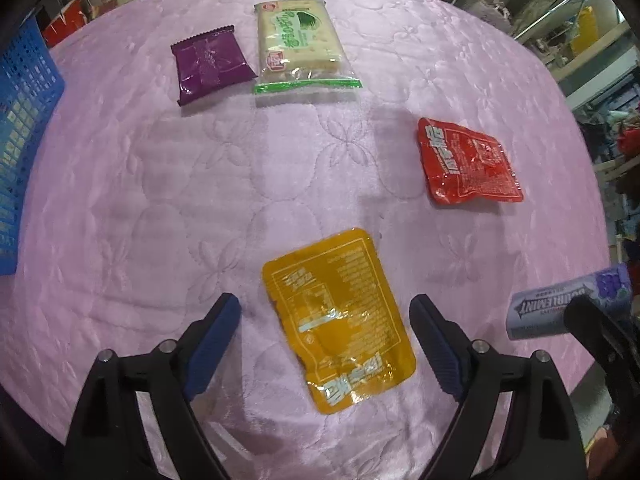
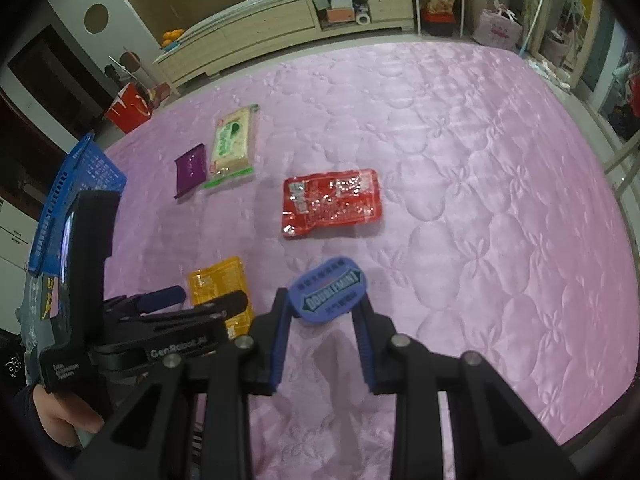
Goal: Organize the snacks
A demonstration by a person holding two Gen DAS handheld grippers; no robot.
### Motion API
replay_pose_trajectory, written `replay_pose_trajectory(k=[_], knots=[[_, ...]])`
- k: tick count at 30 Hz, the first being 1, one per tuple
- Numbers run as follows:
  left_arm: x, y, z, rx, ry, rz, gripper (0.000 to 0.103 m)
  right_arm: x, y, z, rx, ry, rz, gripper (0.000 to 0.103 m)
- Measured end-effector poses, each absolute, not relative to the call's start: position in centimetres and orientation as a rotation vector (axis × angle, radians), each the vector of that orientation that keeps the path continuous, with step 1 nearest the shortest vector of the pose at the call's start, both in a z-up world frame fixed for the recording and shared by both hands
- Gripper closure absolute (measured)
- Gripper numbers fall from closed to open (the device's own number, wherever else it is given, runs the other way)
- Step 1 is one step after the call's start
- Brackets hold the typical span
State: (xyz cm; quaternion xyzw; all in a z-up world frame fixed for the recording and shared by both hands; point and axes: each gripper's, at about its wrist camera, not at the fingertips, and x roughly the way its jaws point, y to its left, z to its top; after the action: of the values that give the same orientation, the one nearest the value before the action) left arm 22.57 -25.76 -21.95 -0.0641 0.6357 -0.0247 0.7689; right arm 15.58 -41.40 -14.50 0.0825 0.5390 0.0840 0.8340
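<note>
A yellow snack pouch [image 1: 338, 320] lies flat on the pink quilt between the wide-apart fingers of my left gripper [image 1: 325, 309], which stands open just above it without touching. In the right wrist view the same yellow pouch [image 2: 218, 280] shows partly under the left gripper [image 2: 208, 300]. My right gripper [image 2: 325, 294] is shut on a blue Doublemint gum container [image 2: 329, 290], held clear of the quilt; it also shows at the left wrist view's right edge as the gum container [image 1: 568, 306]. A red pouch [image 1: 468, 160] [image 2: 332, 202], a purple packet [image 1: 210, 64] [image 2: 191, 169] and a cracker pack [image 1: 302, 42] [image 2: 232, 142] lie farther off.
A blue plastic basket [image 1: 24, 120] [image 2: 76, 184] stands at the quilt's left edge. The pink quilt [image 2: 480, 200] stretches wide to the right. Shelves, bags and a red box line the floor beyond the far edge. A hand [image 2: 60, 416] holds the left gripper.
</note>
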Motion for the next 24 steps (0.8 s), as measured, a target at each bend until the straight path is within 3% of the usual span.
replay_pose_trajectory(k=[11, 12, 14, 15, 19, 24], knots=[[22.2, -29.9, -22.9, 0.017, 1.327, -0.004, 0.010, 15.7, -42.4, -15.0, 0.192, 1.146, 0.192, 0.068], [22.2, -30.0, -22.8, 0.030, 1.334, -0.020, 0.014, 15.7, -42.5, -15.1, 0.197, 1.147, 0.193, 0.068], [22.2, -30.4, -22.4, 0.050, 1.355, -0.054, 0.031, 15.7, -42.7, -15.3, 0.204, 1.151, 0.191, 0.068], [22.1, -30.5, -22.1, 0.060, 1.362, -0.067, 0.044, 15.7, -42.7, -15.3, 0.208, 1.153, 0.191, 0.068], [21.8, -31.3, -21.8, 0.103, 1.360, -0.118, 0.067, 15.6, -42.5, -15.1, 0.231, 1.148, 0.196, 0.068], [21.1, -31.4, -21.4, 0.130, 1.323, -0.167, 0.077, 15.3, -41.5, -14.6, 0.211, 1.146, 0.206, 0.068]])
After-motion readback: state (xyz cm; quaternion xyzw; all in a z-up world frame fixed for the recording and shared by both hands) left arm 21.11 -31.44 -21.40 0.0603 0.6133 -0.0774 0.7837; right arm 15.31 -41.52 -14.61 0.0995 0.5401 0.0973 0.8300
